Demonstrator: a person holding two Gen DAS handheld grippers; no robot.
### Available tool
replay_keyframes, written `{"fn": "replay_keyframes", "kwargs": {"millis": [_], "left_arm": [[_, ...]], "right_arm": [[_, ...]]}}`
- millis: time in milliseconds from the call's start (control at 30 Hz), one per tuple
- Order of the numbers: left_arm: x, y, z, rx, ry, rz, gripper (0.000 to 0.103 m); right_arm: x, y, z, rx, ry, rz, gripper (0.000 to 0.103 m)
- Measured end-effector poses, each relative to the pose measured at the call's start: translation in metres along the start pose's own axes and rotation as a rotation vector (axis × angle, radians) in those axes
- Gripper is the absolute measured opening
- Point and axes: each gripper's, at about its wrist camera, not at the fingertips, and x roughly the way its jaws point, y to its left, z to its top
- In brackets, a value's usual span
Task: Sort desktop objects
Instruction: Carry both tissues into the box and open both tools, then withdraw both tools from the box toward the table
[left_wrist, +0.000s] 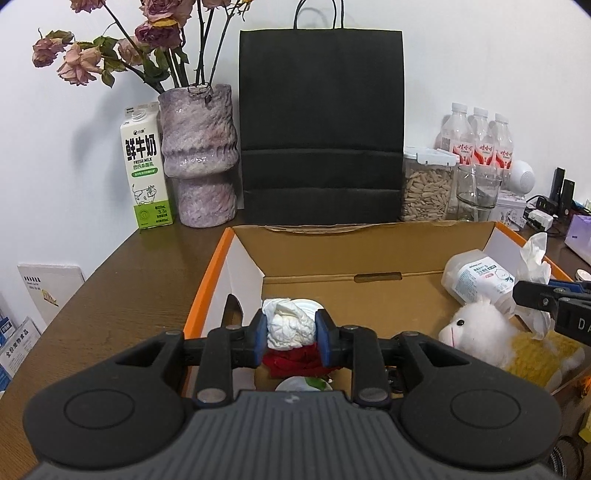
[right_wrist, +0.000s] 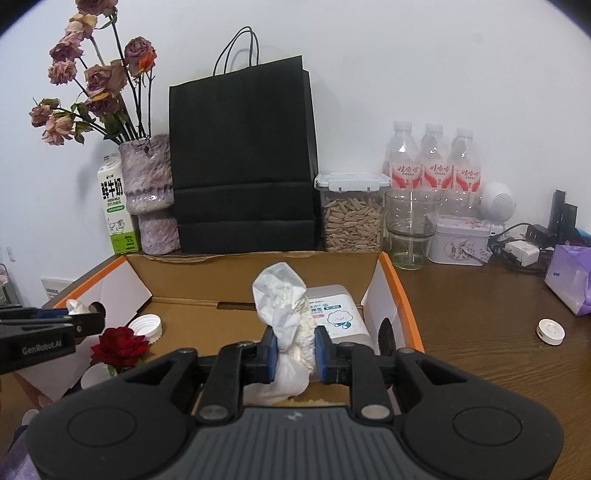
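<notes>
An open cardboard box (left_wrist: 207, 291) with an orange rim lies on the brown desk. My left gripper (left_wrist: 290, 332) hangs over the box's near left part, shut on a crumpled white tissue (left_wrist: 288, 323). Below it lie a red rose (left_wrist: 291, 360) and a white lid. My right gripper (right_wrist: 295, 354) is over the box's (right_wrist: 400, 295) near right part, shut on a longer white tissue (right_wrist: 284, 306) that sticks up above the pads. A wet-wipes pack (right_wrist: 340, 314), a white cap (right_wrist: 146, 326) and a plush sheep (left_wrist: 476, 332) lie inside the box.
Behind the box stand a black paper bag (left_wrist: 321, 125), a purple vase (left_wrist: 199, 155) of dried roses, a milk carton (left_wrist: 146, 173), a seed jar (right_wrist: 351, 218), a glass (right_wrist: 412, 229) and water bottles (right_wrist: 432, 162). A purple tissue pack (right_wrist: 569, 277) and a small white disc (right_wrist: 550, 331) lie to the right.
</notes>
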Motion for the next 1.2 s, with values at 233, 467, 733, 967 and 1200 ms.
{"fn": "replay_keyframes", "kwargs": {"millis": [233, 467, 733, 967, 1200], "left_arm": [[-0.006, -0.006, -0.001, 0.022, -0.021, 0.016, 0.054], [-0.019, -0.008, 0.002, -0.002, -0.098, 0.053, 0.103], [-0.022, -0.01, 0.004, -0.002, -0.111, 0.065, 0.103], [-0.024, -0.01, 0.003, -0.011, -0.115, 0.064, 0.103], [-0.028, -0.012, 0.003, -0.011, -0.118, 0.052, 0.103]], "right_arm": [[-0.008, 0.0, 0.002, 0.021, -0.03, -0.003, 0.061], [-0.02, 0.0, 0.005, 0.038, -0.083, -0.005, 0.103], [-0.025, 0.002, 0.006, 0.031, -0.085, -0.008, 0.103], [-0.027, 0.004, 0.006, 0.022, -0.075, -0.022, 0.103], [-0.03, 0.006, 0.006, 0.011, -0.073, -0.021, 0.103]]}}
